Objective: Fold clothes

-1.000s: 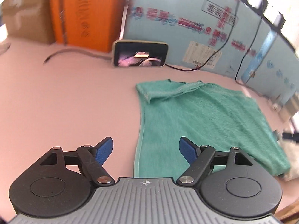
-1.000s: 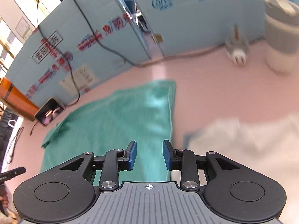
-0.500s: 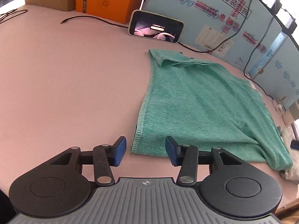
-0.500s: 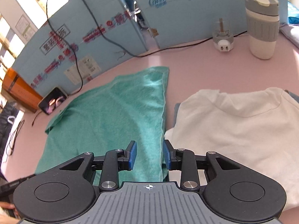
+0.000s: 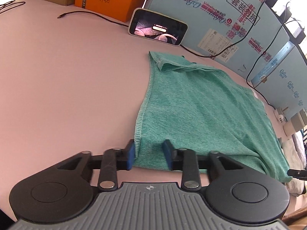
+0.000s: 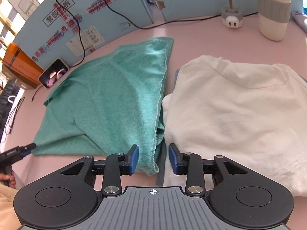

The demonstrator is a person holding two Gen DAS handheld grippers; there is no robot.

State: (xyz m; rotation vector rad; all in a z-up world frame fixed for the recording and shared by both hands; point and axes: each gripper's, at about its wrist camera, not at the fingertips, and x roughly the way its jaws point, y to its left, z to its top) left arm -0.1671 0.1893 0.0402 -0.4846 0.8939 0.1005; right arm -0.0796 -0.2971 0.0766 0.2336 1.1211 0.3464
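Left wrist view first: the left fingers (image 5: 148, 155) sit low at six o'clock, straddling the near corner of the green garment (image 5: 201, 111) and closing on it. The stitched hem touches the left-hand pad, the other pad is not yet pressing, so the corner is between them but not gripped. My worry is that they bite only the top layer, or pinch so near the edge that the hem slips free when lifted, leaving a crooked fold.

Over on the right wrist view, the right fingers (image 6: 153, 158) are partly apart and opening a little, with the garment's other near corner drooping between them, touching neither pad clearly. Just beside it at three o'clock lies a white shirt (image 6: 239, 111), edge to edge with the green one, and a careless pinch could catch it too.

Farther off, the garment lies flat on the pink counter (image 5: 67, 76), its far corner turned over at twelve o'clock. Beyond stands a phone (image 5: 158, 26) with its cable, near enough to snag a swung fold.
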